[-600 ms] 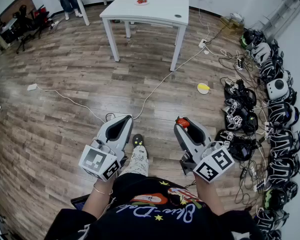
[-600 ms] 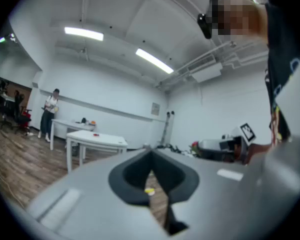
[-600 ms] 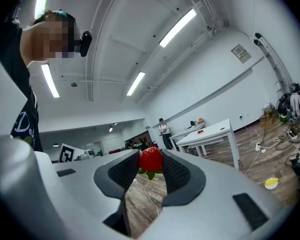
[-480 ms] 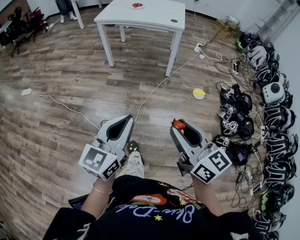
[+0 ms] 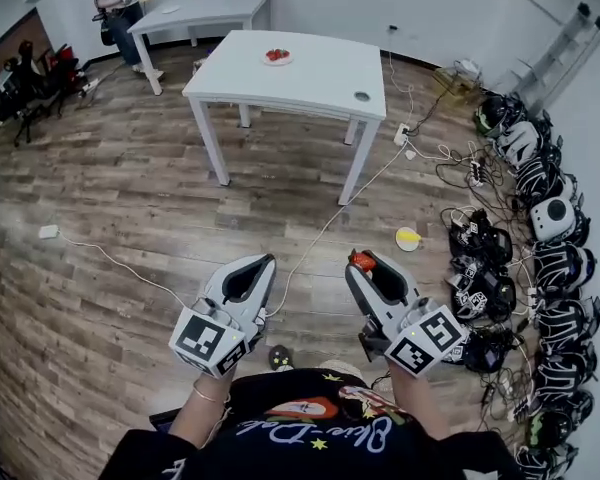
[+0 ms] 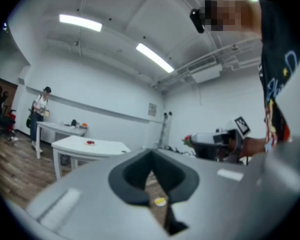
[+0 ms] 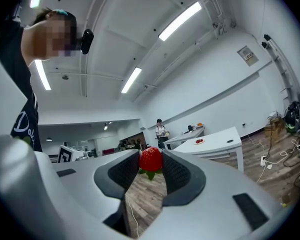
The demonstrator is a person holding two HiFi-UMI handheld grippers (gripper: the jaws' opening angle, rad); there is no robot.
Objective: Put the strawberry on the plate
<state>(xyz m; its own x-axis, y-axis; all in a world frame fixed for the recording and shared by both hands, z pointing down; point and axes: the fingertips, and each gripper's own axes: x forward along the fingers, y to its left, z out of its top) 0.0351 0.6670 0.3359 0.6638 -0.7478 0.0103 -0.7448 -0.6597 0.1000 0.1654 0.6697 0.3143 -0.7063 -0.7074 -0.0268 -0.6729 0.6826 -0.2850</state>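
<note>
A red strawberry (image 7: pixel 150 159) with green leaves is pinched between the tips of my right gripper (image 5: pixel 365 265), which is shut on it; it shows as a red spot (image 5: pixel 360 260) in the head view. My left gripper (image 5: pixel 263 263) is held beside it with its jaws together and nothing in them. Both are held at waist height over the wooden floor. Far ahead, a small plate (image 5: pixel 277 57) with something red on it sits on a white table (image 5: pixel 320 78). The plate (image 7: pixel 199 141) also shows in the right gripper view, well beyond the strawberry.
A second white table (image 5: pixel 205 8) stands behind the first, with a person (image 5: pixel 120 3) beside it. Helmets and headsets (image 5: pixel 550 218) line the right wall among tangled cables. A white cable (image 5: pixel 315 238) crosses the floor; a yellow-and-white object (image 5: pixel 408 238) lies by it.
The white table and plate now sit lower and larger in the head view, so the view has advanced toward them. Both grippers keep their pose, and the strawberry stays in the right one.
</note>
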